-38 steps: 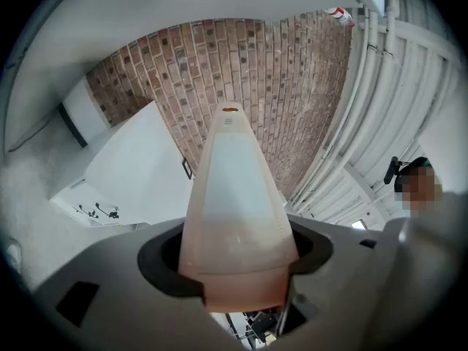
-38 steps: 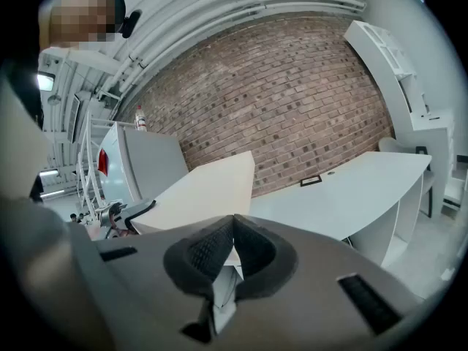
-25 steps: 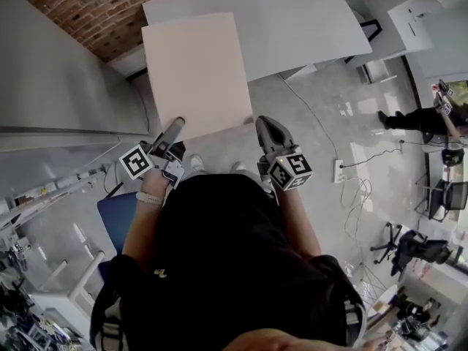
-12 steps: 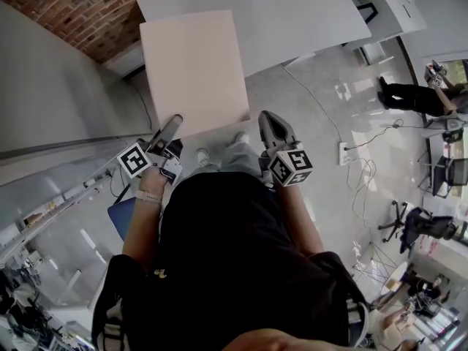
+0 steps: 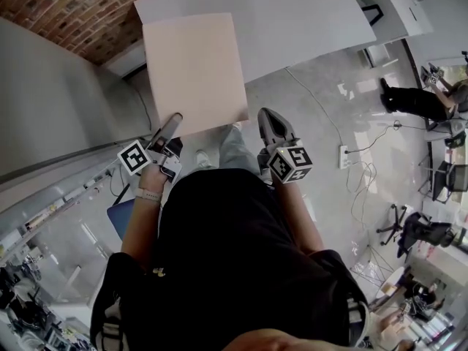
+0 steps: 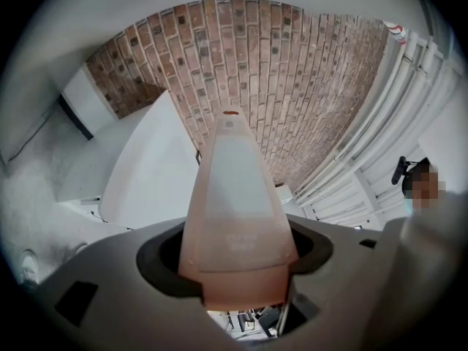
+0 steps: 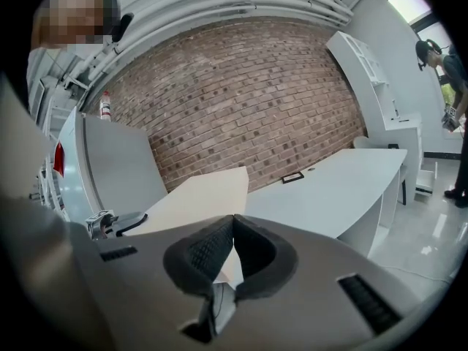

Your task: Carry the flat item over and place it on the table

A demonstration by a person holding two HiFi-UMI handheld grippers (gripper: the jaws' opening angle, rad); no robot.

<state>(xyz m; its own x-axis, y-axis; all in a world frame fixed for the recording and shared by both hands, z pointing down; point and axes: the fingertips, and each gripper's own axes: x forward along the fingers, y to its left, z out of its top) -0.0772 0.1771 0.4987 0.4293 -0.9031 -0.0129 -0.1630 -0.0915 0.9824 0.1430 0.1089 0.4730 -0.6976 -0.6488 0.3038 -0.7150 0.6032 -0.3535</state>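
A flat beige board [image 5: 194, 68] hangs level in front of me, its far end over the near edge of the white table [image 5: 307, 20]. My left gripper [image 5: 175, 123] is at the board's near left corner, turned on its side. In the left gripper view a salmon-pink tapered piece [image 6: 238, 196] fills the gap between its dark pads, and the table [image 6: 146, 174] lies ahead. My right gripper [image 5: 265, 119] is at the near right corner. It [image 7: 232, 251] is shut on the board's thin edge, and the board [image 7: 201, 196] spreads out toward the table [image 7: 329, 189].
A brick wall [image 5: 66, 6] stands behind the table and a grey cabinet [image 5: 51, 101] runs along my left. A small dark frame [image 7: 292, 176] lies on the table. A floor socket with cables [image 5: 341, 168], another person [image 5: 409, 101] and office chairs [image 5: 420, 232] are to the right.
I have walked forward, so the table and brick wall have come nearer and the board's far end reaches over the table's edge. A leg shows stepping under the board. Both grips look unchanged.
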